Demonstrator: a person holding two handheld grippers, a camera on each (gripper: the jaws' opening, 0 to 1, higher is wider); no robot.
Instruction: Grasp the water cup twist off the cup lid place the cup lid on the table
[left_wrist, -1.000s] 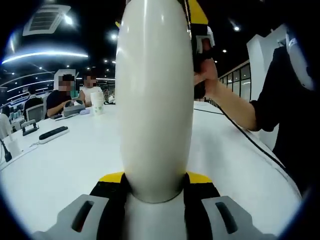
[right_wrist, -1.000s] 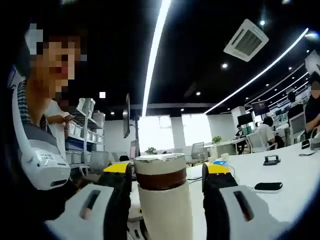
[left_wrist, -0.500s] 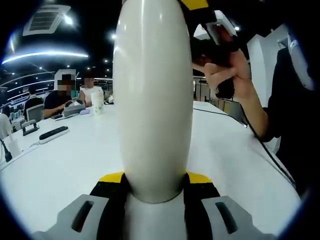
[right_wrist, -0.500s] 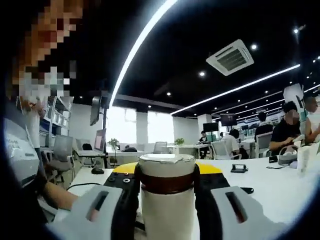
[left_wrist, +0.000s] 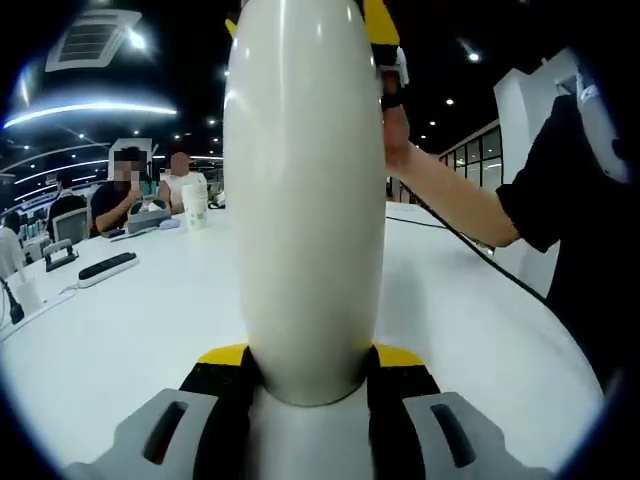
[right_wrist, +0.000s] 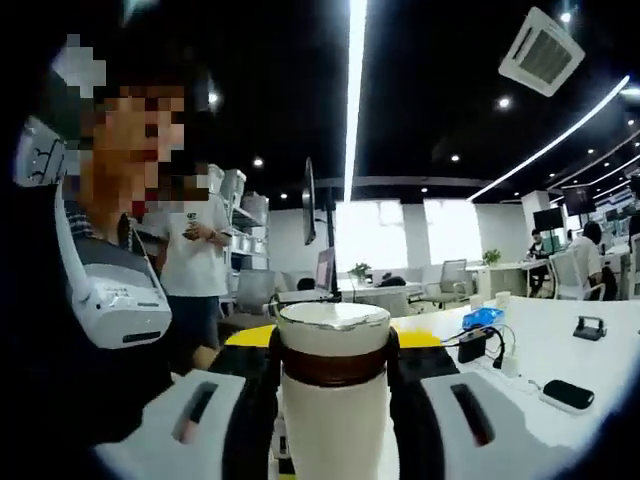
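Left gripper view: left gripper (left_wrist: 305, 365) pinches the white water cup (left_wrist: 305, 200) upright above the white table (left_wrist: 120, 330); a hand (left_wrist: 395, 135) reaches toward its top. Right gripper view: right gripper (right_wrist: 333, 350) clamps the cup lid (right_wrist: 333, 345) at its brown band.

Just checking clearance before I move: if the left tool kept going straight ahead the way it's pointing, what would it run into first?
Nothing new: the left tool is already clamped on the white water cup, which blocks the line ahead. Past the cup, the way is hidden.
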